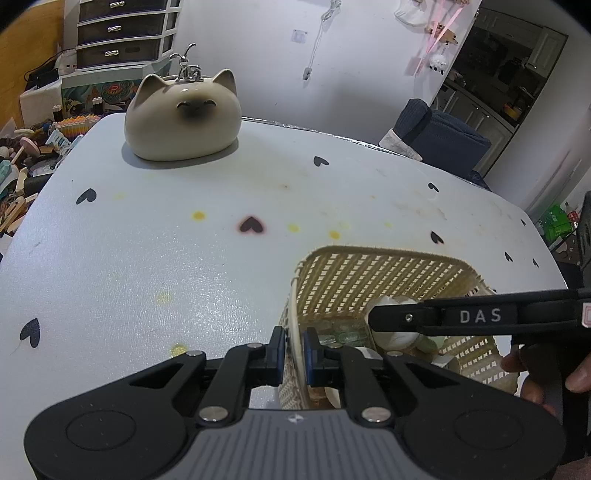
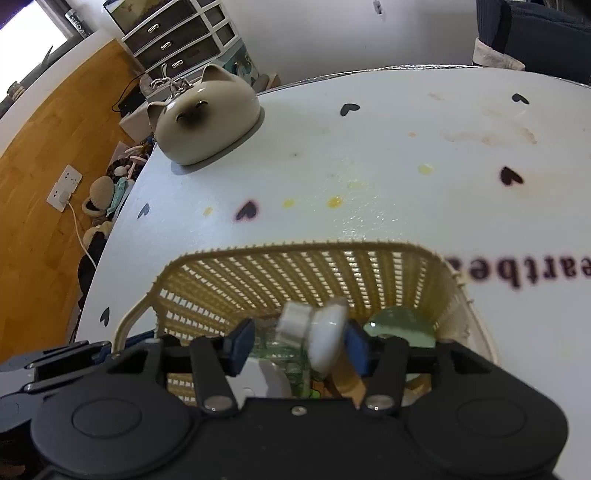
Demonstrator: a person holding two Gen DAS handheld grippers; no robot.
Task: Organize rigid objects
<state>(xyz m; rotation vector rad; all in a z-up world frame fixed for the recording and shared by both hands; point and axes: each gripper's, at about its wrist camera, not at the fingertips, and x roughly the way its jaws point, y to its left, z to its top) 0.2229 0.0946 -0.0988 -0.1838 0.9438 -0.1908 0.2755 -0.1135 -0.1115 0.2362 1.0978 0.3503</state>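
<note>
A tan plastic basket point(image 1: 373, 254) stands on the white table with black hearts point(image 1: 147, 258). My left gripper point(image 1: 293, 350) is shut on the basket's left wall, one finger inside and one outside. My right gripper point(image 2: 299, 345) points down into the same basket point(image 2: 295, 249) with its jaws open. A blurred white round object point(image 2: 314, 332) sits between them, against the right pad and apart from the left pad. Under it lie green glass pieces point(image 2: 399, 326) and other small items. A cream cat-shaped ceramic piece point(image 1: 181, 118) rests at the table's far left corner.
A hand point(image 1: 546, 373) holds the right gripper at the right edge of the left wrist view. A blue chair point(image 1: 443, 136) stands behind the table. Clutter point(image 1: 22, 166) and a drawer unit point(image 1: 122, 33) lie beyond the table's left edge.
</note>
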